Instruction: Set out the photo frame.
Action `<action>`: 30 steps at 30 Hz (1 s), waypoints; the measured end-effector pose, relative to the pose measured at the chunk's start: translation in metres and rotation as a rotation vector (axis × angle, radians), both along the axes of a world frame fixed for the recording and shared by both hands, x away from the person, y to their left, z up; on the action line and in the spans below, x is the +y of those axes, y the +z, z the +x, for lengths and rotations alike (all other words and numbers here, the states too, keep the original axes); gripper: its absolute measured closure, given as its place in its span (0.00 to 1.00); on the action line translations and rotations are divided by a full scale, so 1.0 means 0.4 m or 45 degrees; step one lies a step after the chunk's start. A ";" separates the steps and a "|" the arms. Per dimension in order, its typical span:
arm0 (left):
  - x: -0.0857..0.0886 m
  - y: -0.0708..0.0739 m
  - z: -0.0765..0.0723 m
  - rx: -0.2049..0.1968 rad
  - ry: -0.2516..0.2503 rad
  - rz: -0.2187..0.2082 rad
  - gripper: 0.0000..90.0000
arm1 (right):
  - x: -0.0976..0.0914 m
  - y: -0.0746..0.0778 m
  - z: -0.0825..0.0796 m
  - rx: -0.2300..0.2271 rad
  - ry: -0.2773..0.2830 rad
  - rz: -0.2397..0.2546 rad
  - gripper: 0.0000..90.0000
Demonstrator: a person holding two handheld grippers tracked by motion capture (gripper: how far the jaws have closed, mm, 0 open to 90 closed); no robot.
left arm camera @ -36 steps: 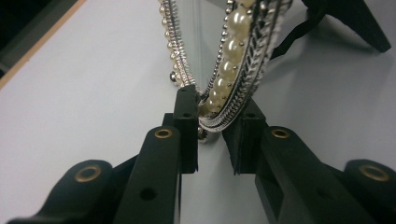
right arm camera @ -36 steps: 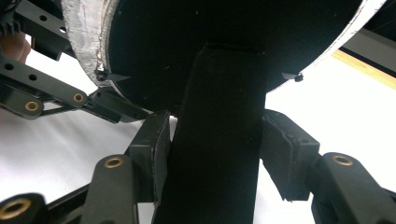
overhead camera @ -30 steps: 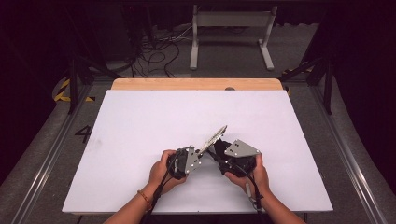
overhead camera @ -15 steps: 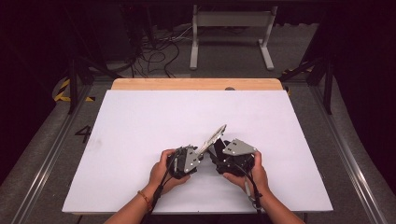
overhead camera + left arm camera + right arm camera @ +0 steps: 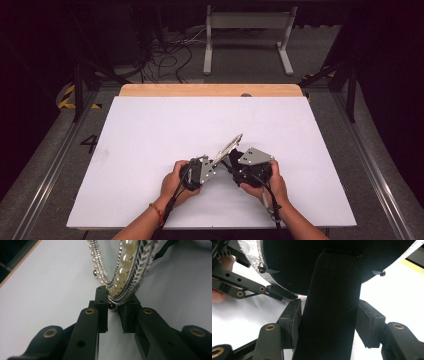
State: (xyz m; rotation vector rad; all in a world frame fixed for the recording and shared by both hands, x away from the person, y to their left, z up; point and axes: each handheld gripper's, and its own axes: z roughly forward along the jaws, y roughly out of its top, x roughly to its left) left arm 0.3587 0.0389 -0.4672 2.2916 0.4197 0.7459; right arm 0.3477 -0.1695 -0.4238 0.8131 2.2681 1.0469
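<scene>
Pearl-framed mirror (image 5: 229, 148) tilted, left hand-held gripper (image 5: 113, 305) pinching rim, right hand-held gripper (image 5: 328, 322) clamping stand (image 5: 329, 315).

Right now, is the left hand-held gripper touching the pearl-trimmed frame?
Touching. The left gripper view shows the left hand-held gripper with both jaws pressed on the bottom rim of the pearl-trimmed frame.
</scene>
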 end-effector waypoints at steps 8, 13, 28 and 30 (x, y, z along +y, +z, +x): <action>0.002 -0.002 -0.024 -0.048 0.016 0.049 0.88 | -0.002 0.006 0.007 0.027 0.064 -0.025 0.48; 0.003 0.002 -0.041 -0.027 0.008 0.030 0.86 | -0.009 0.009 0.009 0.047 0.105 -0.018 0.48; 0.056 0.032 -0.052 0.134 -0.140 -0.205 0.65 | -0.030 0.008 -0.010 0.024 0.074 -0.025 0.38; 0.078 0.042 -0.051 0.155 -0.172 -0.241 0.59 | -0.032 0.007 -0.015 0.021 0.047 -0.018 0.39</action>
